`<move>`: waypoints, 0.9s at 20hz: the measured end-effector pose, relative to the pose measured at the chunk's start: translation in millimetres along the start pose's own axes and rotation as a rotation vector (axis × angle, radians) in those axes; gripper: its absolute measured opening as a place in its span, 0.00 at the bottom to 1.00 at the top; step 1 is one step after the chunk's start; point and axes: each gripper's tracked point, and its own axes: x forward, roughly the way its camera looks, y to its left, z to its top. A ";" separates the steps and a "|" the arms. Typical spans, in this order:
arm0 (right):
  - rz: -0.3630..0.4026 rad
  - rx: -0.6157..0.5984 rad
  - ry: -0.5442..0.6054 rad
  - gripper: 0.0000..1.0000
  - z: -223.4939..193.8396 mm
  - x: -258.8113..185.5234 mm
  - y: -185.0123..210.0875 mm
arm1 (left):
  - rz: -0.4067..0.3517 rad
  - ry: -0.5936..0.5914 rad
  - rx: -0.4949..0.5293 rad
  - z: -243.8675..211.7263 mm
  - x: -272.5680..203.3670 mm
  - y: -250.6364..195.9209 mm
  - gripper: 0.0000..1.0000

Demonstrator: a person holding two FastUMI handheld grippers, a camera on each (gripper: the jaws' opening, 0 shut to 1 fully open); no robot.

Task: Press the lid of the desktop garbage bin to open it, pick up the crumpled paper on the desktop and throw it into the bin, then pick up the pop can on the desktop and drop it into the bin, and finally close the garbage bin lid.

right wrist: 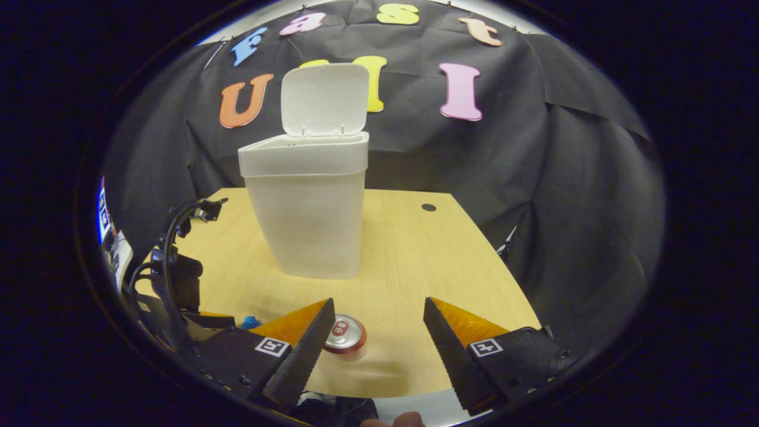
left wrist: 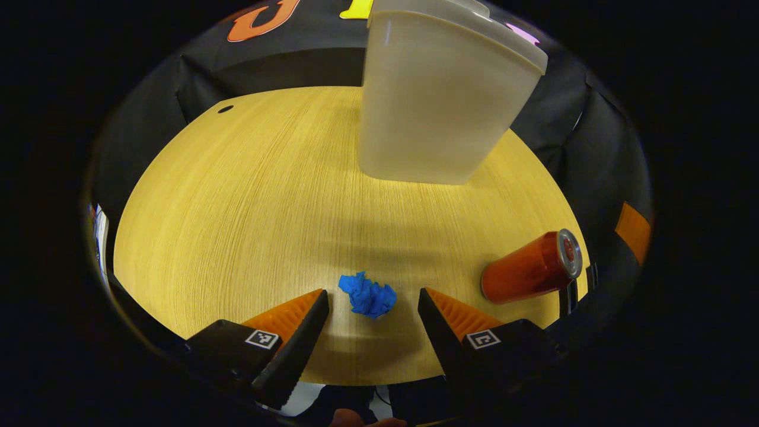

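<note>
Left gripper view: you are holding your left gripper (left wrist: 373, 308) wide open, and the paper (left wrist: 367, 295) is sitting between its fingertips, in front of the bin (left wrist: 436, 101). The can (left wrist: 531, 268) is lying on its side, right of the paper.

Right gripper view: your right gripper (right wrist: 376, 320) is spread wide, holding nothing. The lid (right wrist: 325, 99) is standing open. The can (right wrist: 345, 335) is lying just before the bin (right wrist: 308, 204), its end toward you.

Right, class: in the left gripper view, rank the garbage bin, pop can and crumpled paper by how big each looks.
1. Garbage bin, by far the largest.
2. Pop can, lying on its side.
3. Crumpled paper, the smallest, though it lies nearest the camera.
</note>
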 end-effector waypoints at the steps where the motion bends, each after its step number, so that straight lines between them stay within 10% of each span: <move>1: 0.000 0.002 0.007 0.94 -2.9 1.2 0.7 | 0.002 0.004 -0.003 -1.1 1.5 -0.8 0.98; 13: 0.025 0.043 0.082 0.95 -31.2 -4.7 12.0 | 0.020 0.017 0.027 -3.7 16.7 7.0 0.63; 18: 0.035 0.046 0.095 0.95 -38.0 -6.7 19.2 | 0.026 0.008 0.036 -5.4 16.1 7.7 0.34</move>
